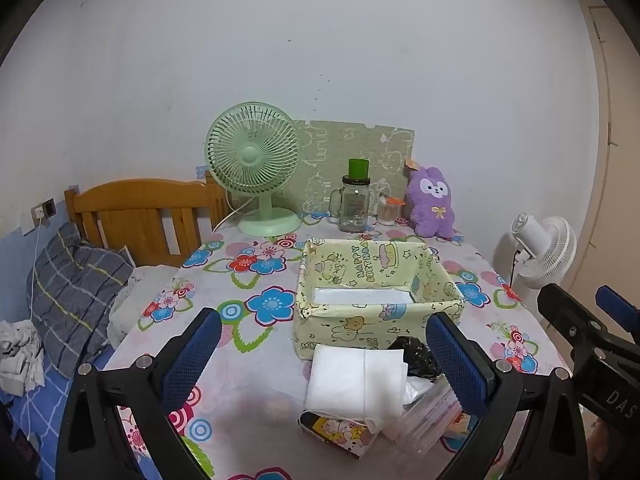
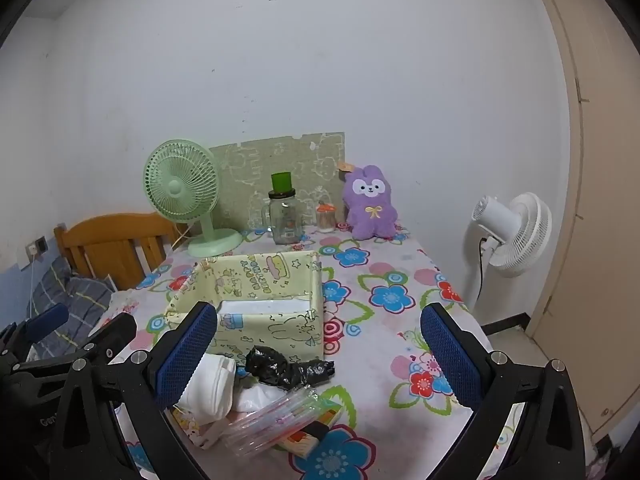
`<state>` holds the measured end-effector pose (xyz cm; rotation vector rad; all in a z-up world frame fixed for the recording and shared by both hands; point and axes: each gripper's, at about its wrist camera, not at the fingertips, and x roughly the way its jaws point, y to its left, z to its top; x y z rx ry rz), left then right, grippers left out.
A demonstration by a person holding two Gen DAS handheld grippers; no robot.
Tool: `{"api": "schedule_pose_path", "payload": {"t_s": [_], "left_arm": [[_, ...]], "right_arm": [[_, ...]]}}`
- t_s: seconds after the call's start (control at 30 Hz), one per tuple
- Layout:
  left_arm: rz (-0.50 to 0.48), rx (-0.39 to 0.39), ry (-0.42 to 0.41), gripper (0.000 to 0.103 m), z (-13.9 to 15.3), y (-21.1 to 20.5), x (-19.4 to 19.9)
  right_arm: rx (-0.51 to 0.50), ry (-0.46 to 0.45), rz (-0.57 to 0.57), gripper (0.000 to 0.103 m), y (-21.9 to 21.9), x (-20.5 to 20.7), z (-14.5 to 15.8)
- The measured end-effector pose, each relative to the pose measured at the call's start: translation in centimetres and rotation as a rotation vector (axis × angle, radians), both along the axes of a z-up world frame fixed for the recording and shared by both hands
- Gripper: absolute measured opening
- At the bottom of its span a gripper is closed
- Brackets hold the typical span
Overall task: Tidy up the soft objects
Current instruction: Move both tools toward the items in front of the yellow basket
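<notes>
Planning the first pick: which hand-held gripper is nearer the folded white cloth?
Left. The cloth lies between the open left hand-held gripper's fingers; the right hand-held gripper sits off to its right.

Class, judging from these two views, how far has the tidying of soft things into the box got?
Done: nothing; the box holds only a flat white liner. In hand: nothing; left gripper and right gripper hang open. Left: the white cloth, black bag and clear packet lie piled before it.
</notes>
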<state>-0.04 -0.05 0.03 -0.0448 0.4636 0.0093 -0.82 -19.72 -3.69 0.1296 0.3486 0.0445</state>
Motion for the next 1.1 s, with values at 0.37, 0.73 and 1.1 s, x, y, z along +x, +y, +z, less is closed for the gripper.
{"api": "schedule_pose_path", "payload": {"t_s": [0.37,0.73,1.1], "left_arm": [[-0.012,0.010,-0.016,0.103,0.18,-0.19,-0.41],[-0.024,0.002,-0.020,0.102,0.15,-0.61,-0.29],[-0.030,0.008,0.000,0.102,-0.16,-0.63,-0.13]], "right_arm": [[0.014,-0.003,0.000,0.103,-0.29,-0.35,0.12],[0.020,0.003,-0.013,0.103,-0.75,-0.23,0.15],[0.021,0.005,-0.013,0.103,-0.84,-0.20,0.11]]}}
